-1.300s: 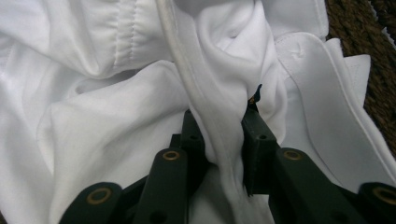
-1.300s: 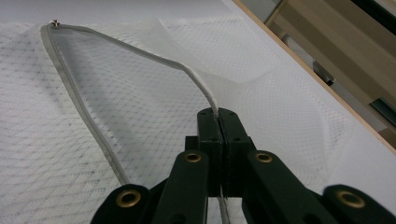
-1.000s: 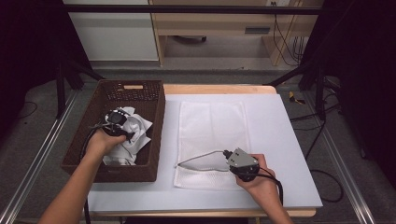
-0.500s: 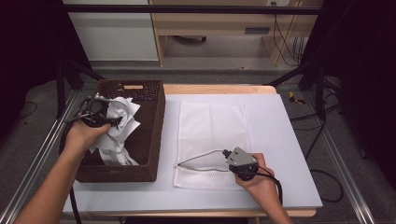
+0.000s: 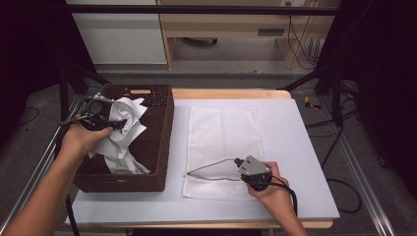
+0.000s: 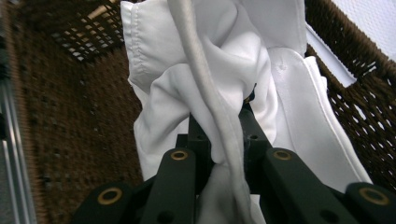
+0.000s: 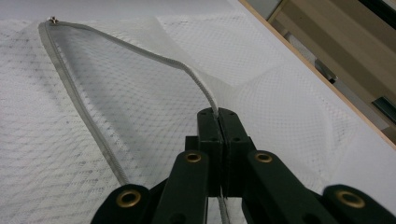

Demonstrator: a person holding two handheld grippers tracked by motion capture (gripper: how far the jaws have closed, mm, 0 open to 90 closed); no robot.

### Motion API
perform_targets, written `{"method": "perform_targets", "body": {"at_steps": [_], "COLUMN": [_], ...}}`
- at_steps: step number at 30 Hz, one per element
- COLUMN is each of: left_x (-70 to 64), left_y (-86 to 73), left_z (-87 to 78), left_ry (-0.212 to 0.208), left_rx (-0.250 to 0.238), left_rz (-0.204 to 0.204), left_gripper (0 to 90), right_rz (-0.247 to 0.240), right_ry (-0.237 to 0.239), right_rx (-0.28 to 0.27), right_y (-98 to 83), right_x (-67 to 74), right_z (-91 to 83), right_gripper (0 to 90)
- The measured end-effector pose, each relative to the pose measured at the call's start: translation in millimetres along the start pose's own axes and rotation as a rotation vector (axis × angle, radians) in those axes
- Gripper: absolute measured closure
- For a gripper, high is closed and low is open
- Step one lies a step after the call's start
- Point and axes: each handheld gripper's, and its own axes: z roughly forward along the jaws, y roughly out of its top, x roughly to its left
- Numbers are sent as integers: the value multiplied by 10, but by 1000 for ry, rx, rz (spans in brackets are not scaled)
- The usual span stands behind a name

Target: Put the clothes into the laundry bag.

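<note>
Since a second ago the left gripper [image 5: 101, 114] is lifting the clamped white shirt [image 5: 125, 123] above the basket [image 5: 164, 142], while the right gripper [image 5: 242, 167], off to its right, is pinching open the mesh bag [image 5: 223, 135]'s zipper edge [image 7: 140, 51].

A white garment [image 5: 123, 129] hangs bunched over a dark brown wicker basket [image 5: 160, 142] of open weave. Right of the basket, a white mesh laundry bag [image 5: 223, 135] with fine netting and a grey zip edge [image 7: 84, 114] lies on a pale grey table top [image 5: 295, 162] with a light wooden rim.
</note>
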Motion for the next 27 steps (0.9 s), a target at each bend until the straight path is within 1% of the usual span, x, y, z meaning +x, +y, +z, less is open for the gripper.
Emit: {"method": "perform_targets", "body": {"at_steps": [1,2,3,5,8,9,12,14,15,17,18,19,21,23,24,25,26,27], "left_x": [-10,-31,-45,-74,-92,-109,-143,-166,-217,-269,-269,-291,-343,-371,-371,-398,-398,-428], "left_y": [-18,-56,-69,-72,-50,-12,48,70,123,181,181,208,271,304,304,339,339,372], "left_z": [34,103,129,157,155,130,84,67,10,-72,-72,-108,-184,-226,-226,-286,-286,-359], "left_ry": [-9,-29,-37,-40,-44,-48,-71,-75,-81,-82,-82,-79,-72,-93,-93,-108,-108,-102], "left_rx": [11,26,29,33,25,13,3,-2,-22,-46,-46,-56,-54,-70,-70,-90,-90,-107], "left_rz": [4,3,6,15,15,17,14,19,29,42,42,50,74,69,69,72,72,83], "left_gripper": [791,791,791,791,791,791,791,791,791,791,791,791,791,792,792,792,792,792], "right_rz": [2,4,1,1,0,-5,-7,-8,-9,-11,-12,-12,-11,-15,-15,-13,-13,-13], "right_ry": [-1,-2,-1,-2,-3,-4,-4,-6,-7,-5,-6,-6,-5,-6,-6,-7,-7,-8], "right_rx": [0,-2,-2,1,3,5,6,6,6,8,7,8,7,7,7,8,8,8], "right_y": [-1,-5,-8,-13,-14,-12,-13,-14,-14,-16,-18,-20,-20,-17,-17,-19,-19,-23], "right_x": [1,0,-2,-4,-4,-3,0,0,1,4,6,7,7,4,4,2,2,-1], "right_z": [-4,-11,-12,-10,-5,-1,-1,-6,-10,-19,-19,-19,-19,-20,-20,-21,-21,-20], "right_gripper": [894,894,894,894,894,894,894,894,894,894,894,894,894,894,894,894,894,894]}}
